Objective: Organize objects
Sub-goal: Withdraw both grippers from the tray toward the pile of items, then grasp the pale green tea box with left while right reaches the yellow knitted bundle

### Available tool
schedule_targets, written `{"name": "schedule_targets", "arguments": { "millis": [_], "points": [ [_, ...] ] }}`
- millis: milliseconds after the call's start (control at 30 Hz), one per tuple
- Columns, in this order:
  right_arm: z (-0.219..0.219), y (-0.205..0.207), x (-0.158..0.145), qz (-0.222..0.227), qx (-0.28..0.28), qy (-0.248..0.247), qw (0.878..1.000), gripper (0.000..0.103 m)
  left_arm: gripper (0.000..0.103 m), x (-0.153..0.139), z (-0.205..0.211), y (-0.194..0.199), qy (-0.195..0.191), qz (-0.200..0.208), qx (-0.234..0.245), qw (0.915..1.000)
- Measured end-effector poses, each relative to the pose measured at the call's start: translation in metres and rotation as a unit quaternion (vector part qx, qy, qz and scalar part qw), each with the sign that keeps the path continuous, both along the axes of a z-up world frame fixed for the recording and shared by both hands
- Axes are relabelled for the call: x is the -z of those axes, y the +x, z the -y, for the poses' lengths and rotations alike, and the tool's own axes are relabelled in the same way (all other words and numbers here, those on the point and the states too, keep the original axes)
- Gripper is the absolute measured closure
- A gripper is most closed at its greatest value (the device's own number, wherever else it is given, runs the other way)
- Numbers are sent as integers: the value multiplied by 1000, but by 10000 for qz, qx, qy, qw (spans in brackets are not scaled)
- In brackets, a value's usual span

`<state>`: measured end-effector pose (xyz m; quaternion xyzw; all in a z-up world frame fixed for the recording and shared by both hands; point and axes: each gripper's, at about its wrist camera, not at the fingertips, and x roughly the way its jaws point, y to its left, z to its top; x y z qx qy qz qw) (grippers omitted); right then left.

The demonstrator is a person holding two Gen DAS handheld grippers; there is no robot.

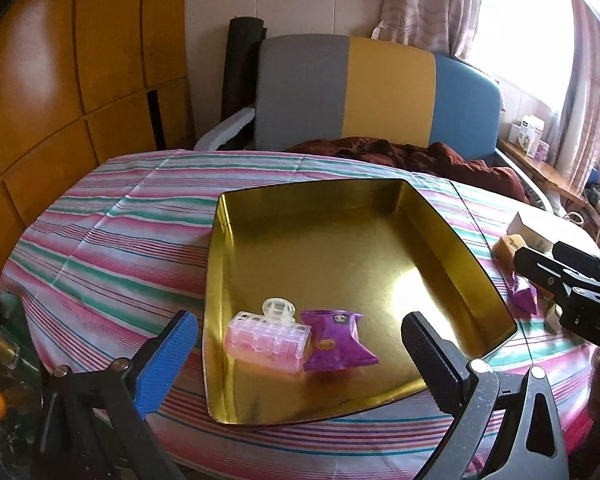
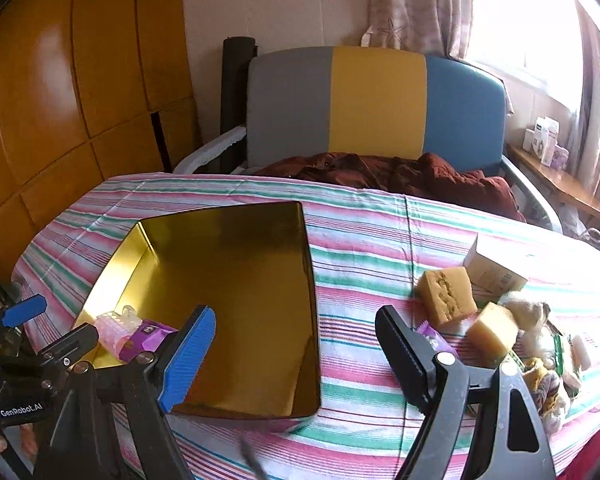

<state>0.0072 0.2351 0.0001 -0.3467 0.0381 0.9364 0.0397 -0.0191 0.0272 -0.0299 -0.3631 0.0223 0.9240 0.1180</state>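
A gold tin tray (image 1: 380,248) lies on the striped tablecloth; it also shows in the right wrist view (image 2: 236,264). In its near left corner lie a pink plastic hair clip (image 1: 268,338) and a purple snack packet (image 1: 336,340), touching. My left gripper (image 1: 300,348) is open and empty, just above and in front of them. My right gripper (image 2: 296,352) is open and empty over the tray's right edge. A purple packet (image 2: 434,338) lies by its right finger, next to two yellow sponge blocks (image 2: 446,296).
A pile of small items, a white box (image 2: 494,268) and a fluffy toy (image 2: 528,312) sits at the table's right. A dark red cloth (image 2: 400,172) lies on the chair (image 2: 376,100) behind the table. An orange wooden wall (image 1: 60,80) stands left.
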Motion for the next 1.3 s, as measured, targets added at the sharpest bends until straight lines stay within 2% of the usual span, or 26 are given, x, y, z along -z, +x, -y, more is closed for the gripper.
{"name": "schedule_targets", "arguments": {
  "millis": [200,500,633,733,867,967,1100,1167,1300],
  "points": [
    [-25,5,7,147,250,-169,9994,19,1,4,-9,-2,45,120,226,9997],
    [-113,28,6,273,1181,-597,9908,19,1,0,-44,1,58,154,935,9955],
    [-164,49,0,193,1806,-786,9802,19,1,-4,-68,5,49,143,1296,9915],
    [-205,69,-2,129,2384,-984,9661,19,1,-8,-88,7,37,115,1578,9874],
    [-249,95,-5,-2,3024,-1271,9447,19,1,-14,-121,14,-34,16,2091,9779],
    [-268,107,-3,-85,3264,-1418,9345,19,1,-18,-151,21,-78,-60,2547,9670],
    [-283,117,6,-112,3363,-1657,9270,18,7,-17,-194,26,-89,-16,3097,9508],
    [-290,118,15,-96,3270,-2060,9222,18,9,-13,-216,28,-120,62,3340,9425],
    [-298,124,21,-210,3274,-2426,9130,18,17,-4,-253,33,-225,175,3692,9289]
  ]
}}
